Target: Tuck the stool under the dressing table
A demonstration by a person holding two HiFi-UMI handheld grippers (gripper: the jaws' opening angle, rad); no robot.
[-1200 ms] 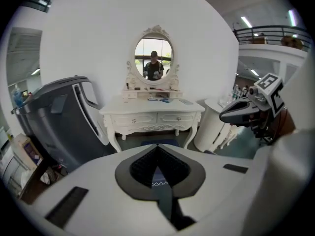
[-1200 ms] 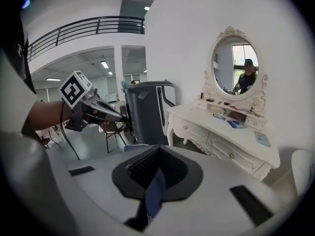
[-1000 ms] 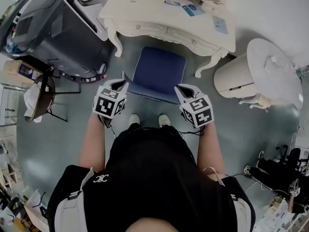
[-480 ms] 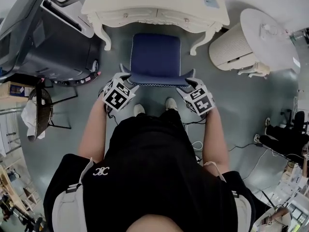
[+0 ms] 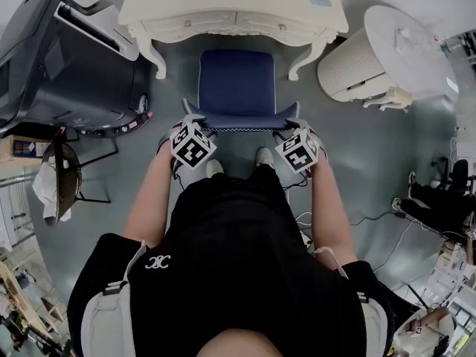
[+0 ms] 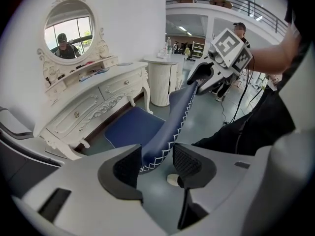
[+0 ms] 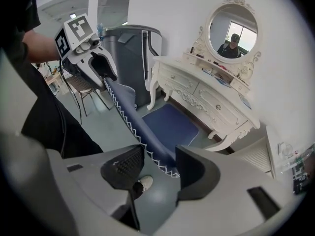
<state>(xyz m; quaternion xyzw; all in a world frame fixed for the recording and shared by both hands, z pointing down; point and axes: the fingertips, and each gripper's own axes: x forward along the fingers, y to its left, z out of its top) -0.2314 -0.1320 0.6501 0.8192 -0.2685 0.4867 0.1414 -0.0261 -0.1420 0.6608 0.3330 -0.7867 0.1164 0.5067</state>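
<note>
Stool [image 5: 236,84] wears smooth navy padding, white zigzag-stitched edge.

Ahead: floor [image 5: 177,76] is lying open between the legs of the dressing table [image 5: 230,22].
Sides: I'm seeing a grey machine [image 5: 74,65] and a ribbed stand [image 5: 355,67] crowding in.

blue stool [image 5: 236,84] before cream dressing table [image 5: 186,6]

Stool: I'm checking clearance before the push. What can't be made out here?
- Stool legs: head view, hidden beneath its blue seat.
- Space under the dressing table: head view, covered by its top.
- Tabletop's rear: head view, cut off by the upper edge.
</note>
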